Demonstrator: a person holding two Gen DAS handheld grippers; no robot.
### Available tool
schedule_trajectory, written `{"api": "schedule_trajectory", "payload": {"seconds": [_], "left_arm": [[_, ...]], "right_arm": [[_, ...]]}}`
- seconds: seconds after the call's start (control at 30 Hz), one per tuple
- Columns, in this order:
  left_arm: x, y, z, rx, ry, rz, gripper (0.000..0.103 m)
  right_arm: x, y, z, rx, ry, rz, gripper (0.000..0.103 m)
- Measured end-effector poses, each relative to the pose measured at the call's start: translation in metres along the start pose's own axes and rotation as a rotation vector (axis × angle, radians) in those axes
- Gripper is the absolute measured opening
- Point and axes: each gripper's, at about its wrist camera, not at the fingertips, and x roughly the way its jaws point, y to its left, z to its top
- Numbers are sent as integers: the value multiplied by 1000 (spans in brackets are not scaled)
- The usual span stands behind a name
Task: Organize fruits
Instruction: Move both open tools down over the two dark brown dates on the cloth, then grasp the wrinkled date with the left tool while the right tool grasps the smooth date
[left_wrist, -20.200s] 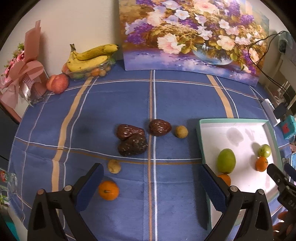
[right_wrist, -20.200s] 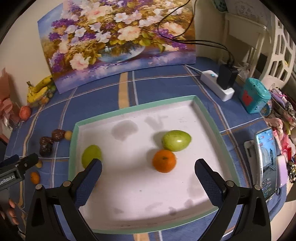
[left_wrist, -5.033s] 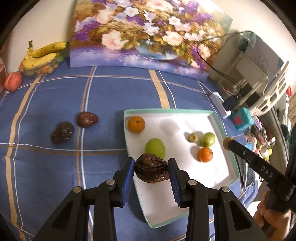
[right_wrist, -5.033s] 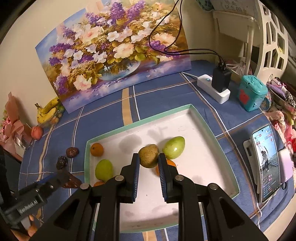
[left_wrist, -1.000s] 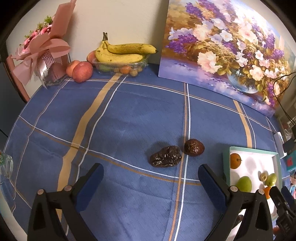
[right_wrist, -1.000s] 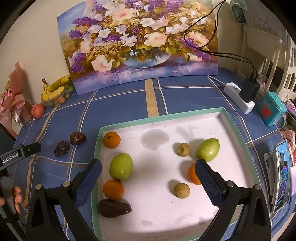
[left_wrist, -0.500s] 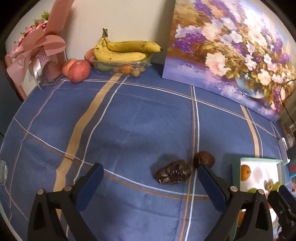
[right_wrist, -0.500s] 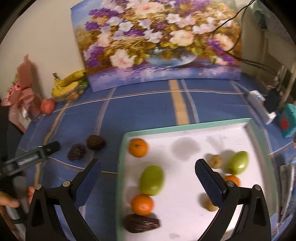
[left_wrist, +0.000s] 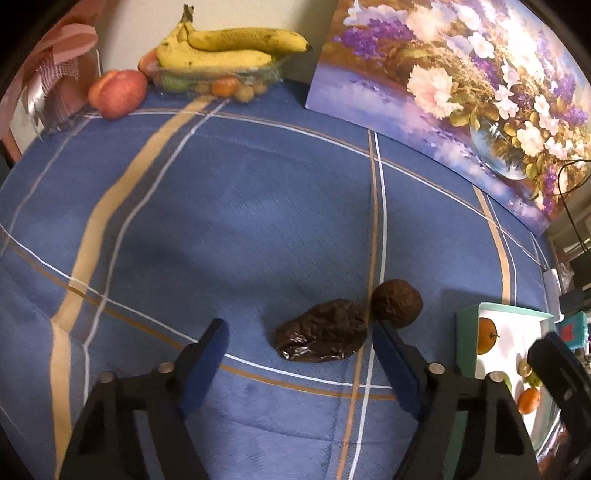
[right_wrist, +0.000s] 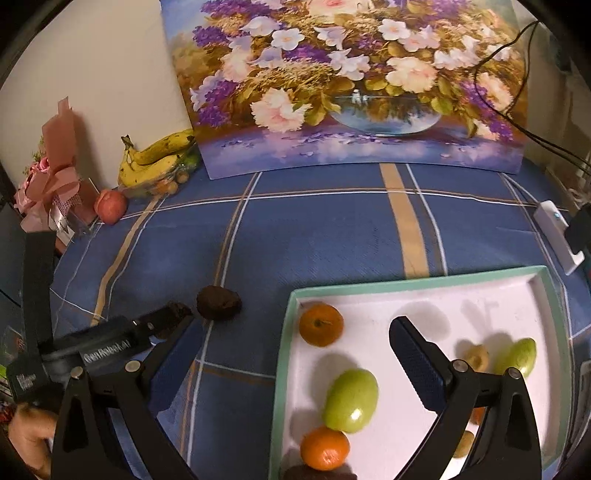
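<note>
Two dark wrinkled fruits lie on the blue checked cloth. The long one (left_wrist: 322, 340) sits between my left gripper's (left_wrist: 301, 350) open fingers, empty. The rounder one (left_wrist: 396, 302) lies just past its right fingertip, also seen in the right wrist view (right_wrist: 218, 302). The white tray with a green rim (right_wrist: 406, 283) holds two oranges (right_wrist: 320, 324), a green fruit (right_wrist: 351, 400), another green fruit (right_wrist: 520, 355), small brown fruits (right_wrist: 476, 356) and a dark fruit (right_wrist: 314, 472). My right gripper (right_wrist: 291, 356) is open and empty over the tray's left edge.
A flower painting (right_wrist: 347, 81) leans on the back wall. Bananas on a fruit bowl (left_wrist: 221, 48), an apple (left_wrist: 118, 94) and a pink wrapped bouquet (right_wrist: 55, 184) stand at the back left. A white power strip (right_wrist: 557, 232) lies at the right.
My left gripper has moved forward and down onto the long dark fruit, which now lies between its fingers. My right gripper has swung left, toward the tray's left edge.
</note>
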Motion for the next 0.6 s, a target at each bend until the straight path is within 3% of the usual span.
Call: {"api": "schedule_trajectory", "payload": {"seconds": [0.17, 0.3, 0.6], "left_arm": [[4, 0, 0, -27, 29, -71, 56], [1, -2, -1, -13, 29, -67, 55], [-36, 44, 12, -172, -89, 6, 55]], "right_arm": [[8, 2, 13, -7, 4, 18, 101], [12, 5, 25, -18, 8, 28, 101], [30, 22, 36, -39, 52, 72, 98]]}}
